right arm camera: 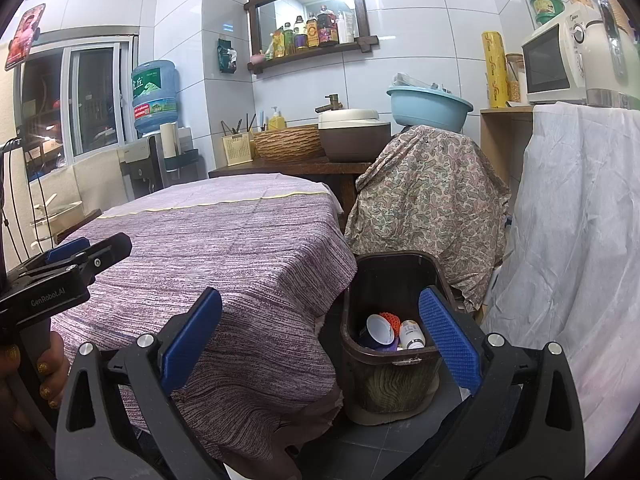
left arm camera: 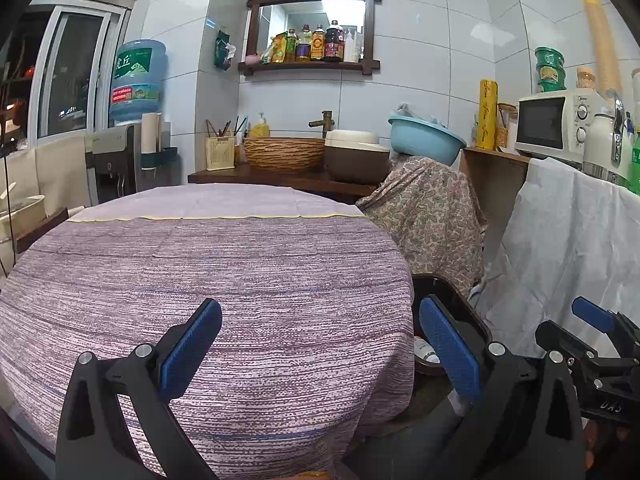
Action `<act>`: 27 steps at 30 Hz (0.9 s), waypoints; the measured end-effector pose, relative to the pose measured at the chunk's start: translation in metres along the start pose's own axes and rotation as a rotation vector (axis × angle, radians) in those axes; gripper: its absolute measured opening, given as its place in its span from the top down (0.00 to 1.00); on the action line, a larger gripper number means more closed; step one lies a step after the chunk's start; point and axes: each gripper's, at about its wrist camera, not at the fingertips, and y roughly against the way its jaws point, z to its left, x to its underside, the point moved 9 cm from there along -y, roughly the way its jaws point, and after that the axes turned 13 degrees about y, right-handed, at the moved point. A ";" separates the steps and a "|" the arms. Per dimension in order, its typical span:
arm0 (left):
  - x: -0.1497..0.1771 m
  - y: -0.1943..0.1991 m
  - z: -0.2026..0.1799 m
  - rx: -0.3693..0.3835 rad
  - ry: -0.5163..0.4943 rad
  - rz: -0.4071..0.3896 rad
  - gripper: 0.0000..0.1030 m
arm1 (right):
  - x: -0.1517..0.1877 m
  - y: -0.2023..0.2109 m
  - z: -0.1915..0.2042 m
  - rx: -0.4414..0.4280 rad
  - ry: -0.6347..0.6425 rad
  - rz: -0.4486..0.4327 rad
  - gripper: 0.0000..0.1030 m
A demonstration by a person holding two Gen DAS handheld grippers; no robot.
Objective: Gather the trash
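Note:
My left gripper (left arm camera: 320, 344) is open with nothing between its blue pads, and hovers over the table's purple striped cloth (left arm camera: 240, 280). No trash shows on the cloth. A dark bin (right arm camera: 384, 364) stands on the floor at the table's right corner. It holds a blue-and-white cup (right arm camera: 378, 330), a small white container (right arm camera: 412, 334) and an orange mesh piece (right arm camera: 390, 318). My right gripper (right arm camera: 320, 338) is open and empty, just above and in front of the bin. In the left wrist view only the bin's rim (left arm camera: 452, 292) shows beside the right gripper (left arm camera: 576, 324). A hand holds the left gripper (right arm camera: 96, 248).
A paisley cloth (right arm camera: 428, 208) covers something behind the bin, with a blue basin (right arm camera: 428, 106) on top. A white sheet (right arm camera: 580, 220) drapes the shelf at right, under a microwave (right arm camera: 548, 66). A wooden counter (left arm camera: 280, 178) with a woven basin stands behind the table.

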 end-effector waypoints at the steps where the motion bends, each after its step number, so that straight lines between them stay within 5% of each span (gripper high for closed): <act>1: 0.000 0.000 0.000 0.001 0.000 -0.001 0.05 | 0.000 0.000 0.000 0.000 0.000 0.000 0.05; 27: -0.001 -0.001 0.000 -0.001 0.002 -0.002 0.05 | -0.001 0.000 0.000 -0.001 -0.002 0.001 0.05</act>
